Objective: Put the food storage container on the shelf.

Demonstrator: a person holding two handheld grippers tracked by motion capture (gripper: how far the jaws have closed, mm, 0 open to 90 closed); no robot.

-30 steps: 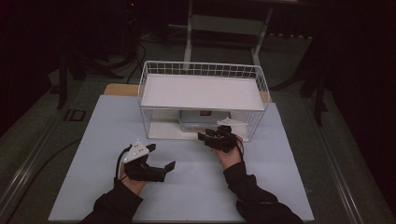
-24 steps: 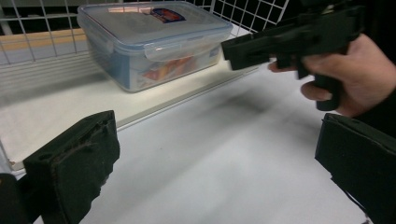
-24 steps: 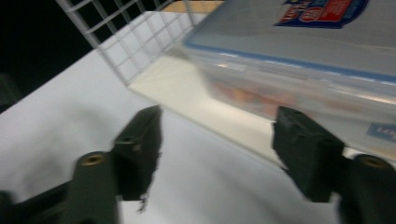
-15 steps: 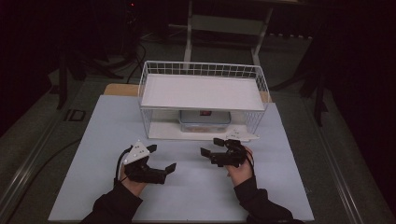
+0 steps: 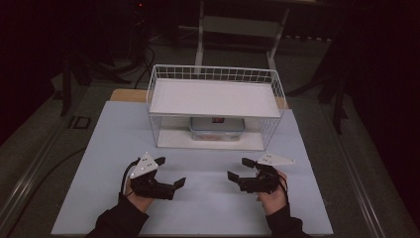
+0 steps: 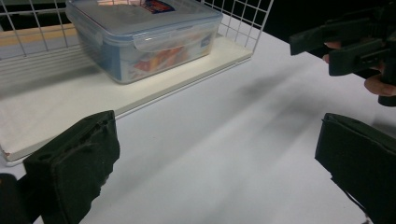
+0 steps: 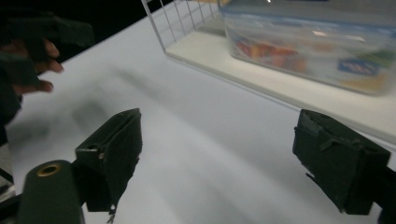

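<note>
1. Under the wire rack's (image 5: 216,97) shelf, at the desk's (image 5: 99,148) far edge, sits the lidded container (image 5: 217,128), released and tucked away.
2. Right gripper (image 5: 238,169): jaws just opened wide, nothing between them, near the desk's front edge.
3. Left gripper (image 5: 170,171): jaws apart, empty, idle.

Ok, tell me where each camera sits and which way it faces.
High view: above the person's side, looking forward and down on the table; both forearms, left claw, right claw.
Left gripper view: rides the left claw, faces the lidded box in the wire rack; own open jaws.
Right gripper view: rides the right claw; own open jaws.
All three share the box.
</note>
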